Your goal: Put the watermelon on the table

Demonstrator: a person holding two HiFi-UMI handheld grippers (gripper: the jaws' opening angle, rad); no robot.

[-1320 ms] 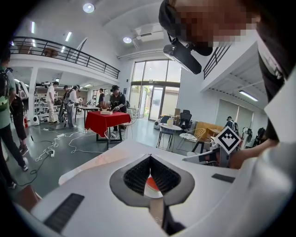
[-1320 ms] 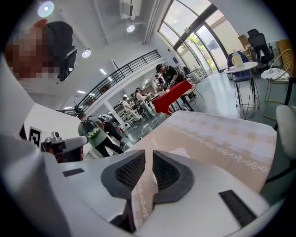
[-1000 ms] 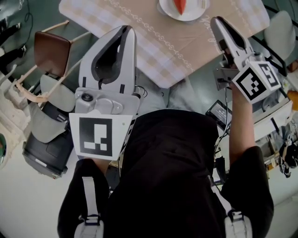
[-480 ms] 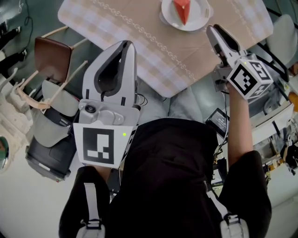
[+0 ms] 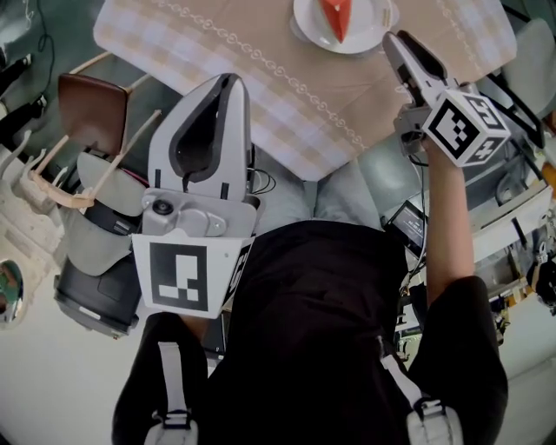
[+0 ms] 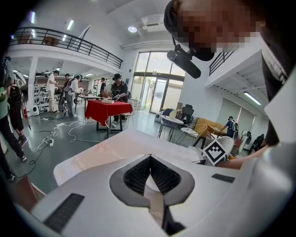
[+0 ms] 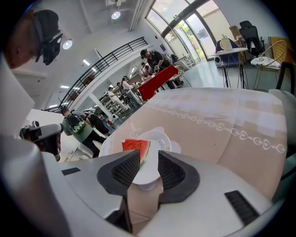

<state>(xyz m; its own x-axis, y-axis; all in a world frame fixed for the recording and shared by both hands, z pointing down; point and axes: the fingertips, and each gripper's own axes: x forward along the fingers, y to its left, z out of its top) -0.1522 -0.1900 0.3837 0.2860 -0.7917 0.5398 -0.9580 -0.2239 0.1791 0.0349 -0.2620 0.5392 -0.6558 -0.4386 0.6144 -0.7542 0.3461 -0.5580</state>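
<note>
Since the earlier frame, right gripper (image 5: 395, 42) has shifted closer to the white plate (image 5: 306, 24) at top centre. Its jaws are opening, with nothing gripped. On that plate lies the watermelon slice (image 5: 335, 16), just left of the tips and clear of them. Left gripper (image 5: 228, 80) is closed and empty.

Right tool (image 5: 400, 45) is shifted a little up-left in the head view. Its marker cube (image 5: 466, 128) is rolled, so a different pair of faces is presented to the camera. Its jaws are being opened wider, and nothing is pressed between the pads. More of the plate (image 5: 304, 26) and the watermelon (image 5: 335, 16) is brought into frame at the top edge. The tabletop (image 5: 261, 61) corner is shifted slightly left.
</note>
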